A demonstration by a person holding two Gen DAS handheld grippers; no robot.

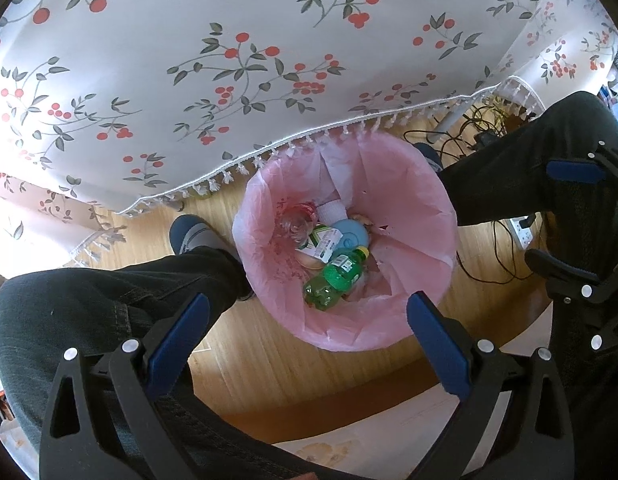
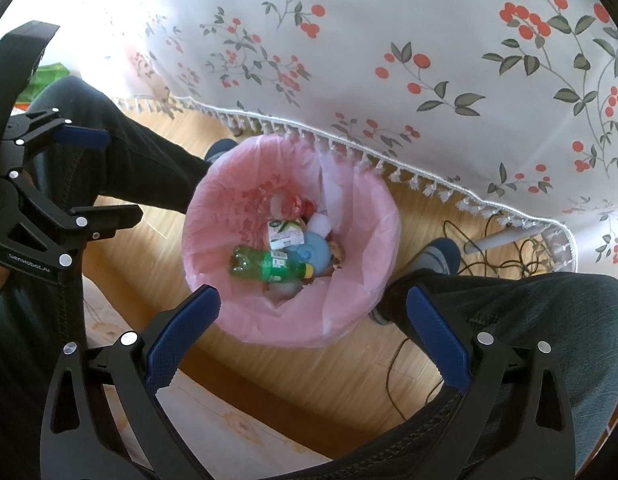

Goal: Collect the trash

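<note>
A bin with a pink liner (image 1: 413,200) stands on the wooden floor between the person's legs; it also shows in the right wrist view (image 2: 361,216). Inside lie a green plastic bottle (image 1: 335,276) (image 2: 269,266), a blue round lid (image 1: 351,236) (image 2: 311,250), a green-and-white carton (image 1: 319,242) (image 2: 285,234) and a clear crumpled plastic piece (image 1: 295,220) (image 2: 287,204). My left gripper (image 1: 309,312) is open and empty above the bin's near rim. My right gripper (image 2: 313,306) is open and empty above the bin too; it shows at the right edge of the left wrist view (image 1: 565,216).
A table with a white cherry-print cloth (image 1: 229,60) (image 2: 429,60) hangs just behind the bin. The person's legs in dark jeans (image 1: 109,308) (image 2: 529,320) flank the bin. Cables and a power strip (image 1: 517,232) lie on the floor at the right.
</note>
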